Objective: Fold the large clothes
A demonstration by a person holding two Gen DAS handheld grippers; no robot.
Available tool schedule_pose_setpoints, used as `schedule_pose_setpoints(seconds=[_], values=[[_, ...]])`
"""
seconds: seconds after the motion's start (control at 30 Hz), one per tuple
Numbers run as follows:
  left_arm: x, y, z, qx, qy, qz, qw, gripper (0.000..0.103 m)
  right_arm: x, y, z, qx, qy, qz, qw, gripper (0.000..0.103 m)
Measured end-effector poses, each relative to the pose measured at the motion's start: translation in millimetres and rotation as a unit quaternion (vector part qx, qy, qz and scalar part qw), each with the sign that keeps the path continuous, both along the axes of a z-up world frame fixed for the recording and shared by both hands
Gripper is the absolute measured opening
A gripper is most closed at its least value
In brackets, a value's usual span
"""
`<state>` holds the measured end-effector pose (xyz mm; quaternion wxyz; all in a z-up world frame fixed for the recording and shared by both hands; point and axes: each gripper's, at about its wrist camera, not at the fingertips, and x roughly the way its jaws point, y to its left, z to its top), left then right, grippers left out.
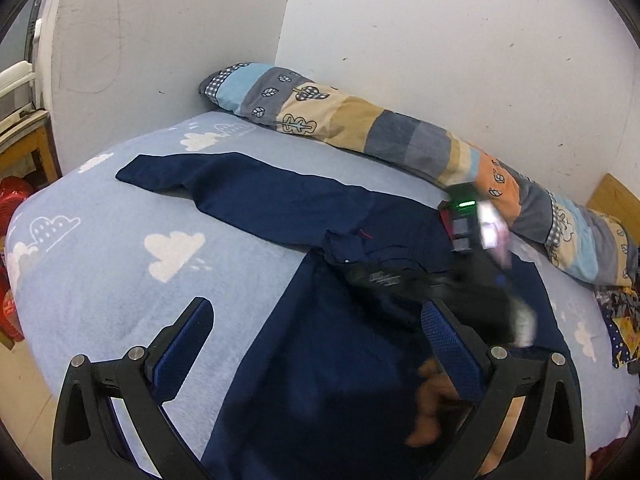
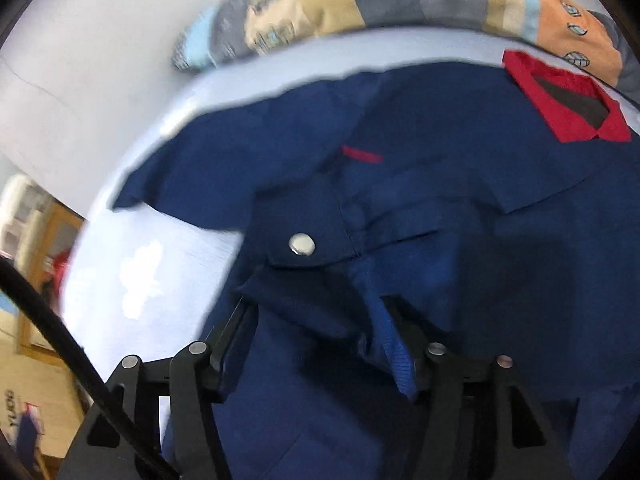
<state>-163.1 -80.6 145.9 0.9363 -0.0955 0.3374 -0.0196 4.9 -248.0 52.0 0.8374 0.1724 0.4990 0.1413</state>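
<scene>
A navy work jacket [image 1: 320, 360] lies spread on the bed, one sleeve [image 1: 240, 188] stretched out to the left. My left gripper [image 1: 316, 312] hovers open over the jacket's left edge with nothing between its fingers. In the right wrist view the jacket [image 2: 440, 184] fills the frame, showing its red collar lining [image 2: 568, 120] and a silver snap [image 2: 301, 244] on a cuff. My right gripper [image 2: 316, 320] is low on the cloth with its jaws apart; a navy fold lies loosely between them, not pinched. Its blurred housing with a green light [image 1: 464, 216] shows in the left wrist view.
A light blue blanket with white clouds [image 1: 120, 264] covers the bed. A long patchwork bolster [image 1: 360, 124] runs along the white wall behind. Wooden furniture [image 1: 28, 148] and red items [image 1: 12, 200] stand off the left edge. Patterned cloth [image 1: 620, 320] lies at the right. A blurred hand [image 1: 432, 404] is low.
</scene>
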Motion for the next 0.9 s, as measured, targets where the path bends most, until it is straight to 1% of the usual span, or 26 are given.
schedule_pose_setpoints(seconds=[0.03, 0.07, 0.1, 0.13, 0.2, 0.27, 0.3, 0.33, 0.4, 0.43, 0.47, 0.57, 0.63, 0.67, 0.7, 0.73, 0.77, 0.83, 0.9], values=[[0, 0, 0, 0.0, -0.001, 0.001, 1.0, 0.103, -4, -9, 6, 0.002, -0.011, -0.008, 1.0, 0.071], [0, 0, 0, 0.0, -0.001, 0.002, 1.0, 0.103, -8, -25, 11, -0.003, -0.024, -0.027, 0.999, 0.074], [0, 0, 0, -0.002, 0.001, 0.003, 1.0, 0.103, -11, -41, 12, -0.012, -0.028, -0.047, 0.998, 0.078], [1, 0, -1, -0.003, 0.002, 0.004, 1.0, 0.103, -13, -60, 10, -0.034, -0.027, -0.073, 0.996, 0.078], [3, 2, -3, -0.008, 0.008, 0.006, 0.9999, 0.103, -17, -91, 0, -0.071, -0.007, -0.114, 0.991, 0.078], [6, 2, -5, -0.012, 0.013, 0.01, 0.9998, 0.103, -20, -125, -25, -0.097, 0.043, -0.147, 0.983, 0.078], [8, 2, -7, -0.013, 0.017, 0.012, 0.9997, 0.103, -21, -133, -36, -0.091, 0.057, -0.142, 0.984, 0.078], [10, 2, -9, -0.014, 0.021, 0.012, 0.9996, 0.103, -24, -137, -37, -0.085, 0.048, -0.124, 0.987, 0.078], [14, 2, -12, -0.013, 0.029, 0.016, 0.9994, 0.103, -28, -136, -31, -0.098, 0.053, -0.088, 0.99, 0.079], [15, 2, -13, -0.014, 0.031, 0.018, 0.9993, 0.103, -32, -137, -26, -0.089, 0.054, -0.078, 0.991, 0.079], [16, 3, -15, -0.014, 0.033, 0.019, 0.9992, 0.103, -40, -142, -14, -0.068, 0.043, -0.075, 0.994, 0.079], [17, 4, -18, -0.017, 0.039, 0.021, 0.9989, 0.103, -76, -152, 11, -0.037, 0.014, -0.075, 0.996, 0.08], [17, 3, -21, -0.018, 0.043, 0.019, 0.9987, 0.103, -105, -159, 22, -0.023, -0.001, -0.073, 0.997, 0.081], [18, 2, -22, -0.016, 0.045, 0.019, 0.9987, 0.103, -126, -164, 29, -0.018, -0.01, -0.071, 0.997, 0.081], [18, 0, -23, -0.016, 0.048, 0.018, 0.9986, 0.103, -140, -166, 32, -0.02, -0.018, -0.07, 0.997, 0.082], [18, -2, -24, -0.017, 0.049, 0.016, 0.9985, 0.103, -154, -165, 37, -0.033, -0.027, -0.069, 0.997, 0.083], [18, -4, -25, -0.017, 0.052, 0.013, 0.9984, 0.103, -167, -164, 38, -0.057, -0.038, -0.076, 0.995, 0.085], [18, -8, -25, -0.018, 0.054, 0.009, 0.9983, 0.103, -186, -170, 36, -0.083, -0.054, -0.091, 0.991, 0.086], [17, -11, -24, -0.024, 0.053, 0.002, 0.9983, 0.103, -199, -178, 34, -0.079, -0.051, -0.1, 0.99, 0.086]])
